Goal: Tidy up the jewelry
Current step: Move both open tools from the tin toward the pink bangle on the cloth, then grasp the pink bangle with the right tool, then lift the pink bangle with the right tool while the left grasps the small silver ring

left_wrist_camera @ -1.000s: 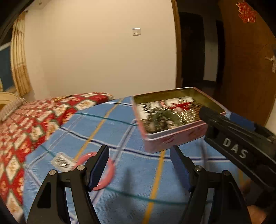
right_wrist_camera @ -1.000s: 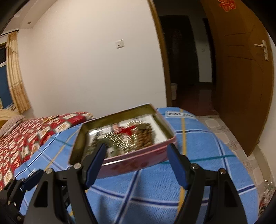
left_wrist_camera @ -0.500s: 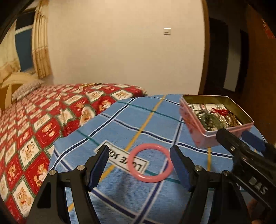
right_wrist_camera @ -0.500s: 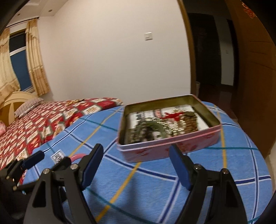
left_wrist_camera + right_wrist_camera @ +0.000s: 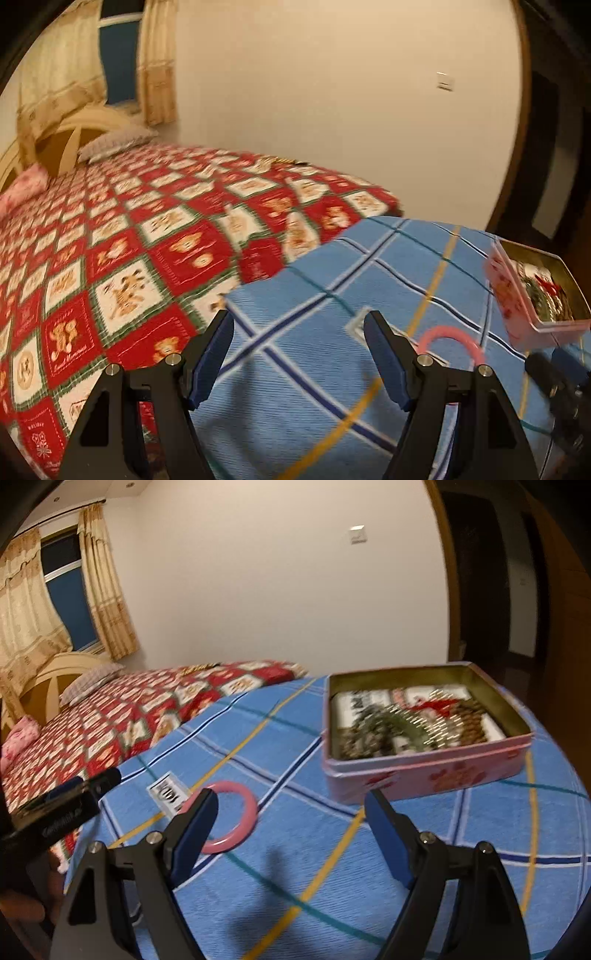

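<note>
right hand-held gripper (image 5: 291, 834): jaws wide apart, nothing between them; hovers over the blue plaid cloth (image 5: 332, 867), aimed between bangle and tin.
left hand-held gripper (image 5: 297, 354): jaws also apart, empty; points off toward the bed, bangle to its right, partly behind the right finger.
pink bangle (image 5: 229, 818): lies flat on the cloth, just beside a printed label patch (image 5: 168, 794); right gripper's left finger overlaps its near-left edge in view. Whether it touches, cannot tell. Also seen in the left wrist view (image 5: 452, 341).
bangle handling (judgement): looks like a rigid, smooth, light hoop; likely plastic or resin. Probably slippery across the pads and apt to skate on the cloth if nudged. Best hold: pinch across the band at one spot, one pad inside the hoop, one outside. Squeezing the full diameter risks it popping out.
cloth: soft, gives under pressure, so fingers can press down to get under the band's edge.
pink tin (image 5: 424, 771): open, no lid in sight, sits beyond the bangle, near but apart from it. Thin metal walls, light; a bump may shift it.
tin contents (image 5: 410, 723): beaded strands and chains piled up; blurred, single pieces not separable.
bed (image 5: 122, 709): red patterned quilt, far left, behind everything.
</note>
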### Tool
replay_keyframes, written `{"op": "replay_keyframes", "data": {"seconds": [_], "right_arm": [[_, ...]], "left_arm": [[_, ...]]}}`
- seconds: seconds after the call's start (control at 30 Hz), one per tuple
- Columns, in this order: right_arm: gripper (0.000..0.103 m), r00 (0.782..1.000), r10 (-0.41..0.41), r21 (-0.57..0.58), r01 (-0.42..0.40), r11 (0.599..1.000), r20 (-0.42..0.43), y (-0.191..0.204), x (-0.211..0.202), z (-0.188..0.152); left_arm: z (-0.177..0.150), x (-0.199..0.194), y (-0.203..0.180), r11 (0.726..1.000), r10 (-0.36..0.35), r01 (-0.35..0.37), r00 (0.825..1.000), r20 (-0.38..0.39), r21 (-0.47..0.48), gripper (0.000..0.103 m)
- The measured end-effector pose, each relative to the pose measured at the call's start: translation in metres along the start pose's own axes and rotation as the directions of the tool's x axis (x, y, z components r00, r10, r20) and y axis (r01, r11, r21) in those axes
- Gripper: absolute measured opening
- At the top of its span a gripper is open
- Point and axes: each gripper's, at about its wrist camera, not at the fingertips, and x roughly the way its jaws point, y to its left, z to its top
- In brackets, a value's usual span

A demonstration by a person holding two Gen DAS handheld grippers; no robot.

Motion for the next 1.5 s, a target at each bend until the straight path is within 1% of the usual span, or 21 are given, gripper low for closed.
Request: {"op": "replay_keyframes", "data": {"seconds": [0.1, 0.17, 0.23, 0.3, 0.4, 0.5, 0.57, 0.67, 0.73, 0.8, 0.83, 1.03, 1.17, 1.23, 1.3, 1.37, 1.43, 1.5], "right_arm": [[0.088, 0.997, 0.05, -0.025, -0.051, 0.998, -0.065, 0.017, 0.015, -0.002], [0.09, 0.992, 0.073, -0.059, -0.08, 0.995, -0.106, 0.031, 0.026, -0.002], [0.094, 0.986, 0.079, -0.107, -0.095, 0.99, -0.149, 0.047, 0.038, -0.002], [0.094, 0.98, 0.055, -0.165, -0.088, 0.982, -0.193, 0.063, 0.053, -0.003], [0.094, 0.968, -0.017, -0.235, -0.043, 0.971, -0.25, 0.081, 0.076, -0.002], [0.095, 0.953, -0.071, -0.264, -0.01, 0.964, -0.296, 0.086, 0.09, -0.003], [0.098, 0.951, -0.068, -0.251, -0.011, 0.968, -0.303, 0.084, 0.093, -0.002], [0.099, 0.951, -0.057, -0.228, -0.015, 0.973, -0.305, 0.076, 0.092, -0.001], [0.098, 0.949, -0.071, -0.258, -0.011, 0.966, -0.307, 0.078, 0.091, -0.002], [0.092, 0.951, -0.066, -0.264, -0.017, 0.964, -0.302, 0.079, 0.087, -0.003], [0.085, 0.953, -0.061, -0.267, -0.021, 0.963, -0.296, 0.078, 0.084, -0.003], [0.083, 0.955, -0.039, -0.266, -0.042, 0.963, -0.293, 0.073, 0.08, -0.004], [0.083, 0.965, 0.027, -0.19, -0.078, 0.979, -0.26, 0.059, 0.07, 0.0], [0.083, 0.975, 0.046, -0.16, -0.082, 0.984, -0.217, 0.051, 0.06, 0.003], [0.083, 0.986, 0.059, -0.154, -0.083, 0.985, -0.157, 0.046, 0.047, 0.004], [0.083, 0.994, 0.055, -0.177, -0.071, 0.982, -0.094, 0.046, 0.034, 0.005], [0.083, 0.999, 0.035, -0.212, -0.041, 0.976, -0.031, 0.048, 0.022, 0.005], [0.083, 1.0, 0.019, -0.23, -0.018, 0.973, 0.003, 0.05, 0.017, 0.005]], "left_arm": [[0.002, 0.004, 0.011, 0.999, 0.045, -0.045, 0.999, -0.003, -0.024, 0.073], [0.002, 0.007, 0.016, 0.998, 0.044, -0.045, 0.999, -0.014, -0.04, 0.073], [0.002, 0.009, 0.018, 0.998, 0.041, -0.042, 0.999, -0.025, -0.048, 0.073], [0.002, 0.01, 0.019, 0.998, 0.037, -0.038, 0.999, -0.028, -0.051, 0.073], [0.002, 0.013, 0.019, 0.998, 0.031, -0.033, 0.999, -0.04, -0.049, 0.073], [0.002, 0.015, 0.019, 0.998, 0.024, -0.027, 0.998, -0.054, -0.051, 0.073], [0.002, 0.018, 0.02, 0.998, 0.023, -0.027, 0.997, -0.068, -0.053, 0.073], [0.001, 0.021, 0.016, 0.999, 0.018, -0.021, 0.996, -0.083, -0.037, 0.073], [0.001, 0.022, 0.012, 1.0, 0.025, -0.027, 0.995, -0.092, -0.015, 0.073], [0.0, 0.023, 0.007, 0.999, 0.04, -0.039, 0.995, -0.095, 0.009, 0.073], [0.0, 0.023, 0.005, 0.999, 0.043, -0.042, 0.995, -0.095, 0.018, 0.073], [-0.001, 0.017, -0.005, 0.995, 0.074, -0.069, 0.995, -0.069, 0.073, 0.073], [0.0, 0.015, -0.011, 0.991, 0.091, -0.085, 0.994, -0.055, 0.103, 0.073], [0.0, 0.015, -0.015, 0.988, 0.103, -0.096, 0.994, -0.049, 0.125, 0.073], [0.0, 0.014, -0.019, 0.984, 0.112, -0.104, 0.993, -0.043, 0.144, 0.073], [-0.001, 0.014, -0.024, 0.979, 0.121, -0.114, 0.992, -0.037, 0.167, 0.073], [-0.001, 0.014, -0.028, 0.975, 0.132, -0.124, 0.991, -0.032, 0.185, 0.073], [-0.002, 0.014, -0.03, 0.972, 0.138, -0.13, 0.99, -0.027, 0.198, 0.073]]}}
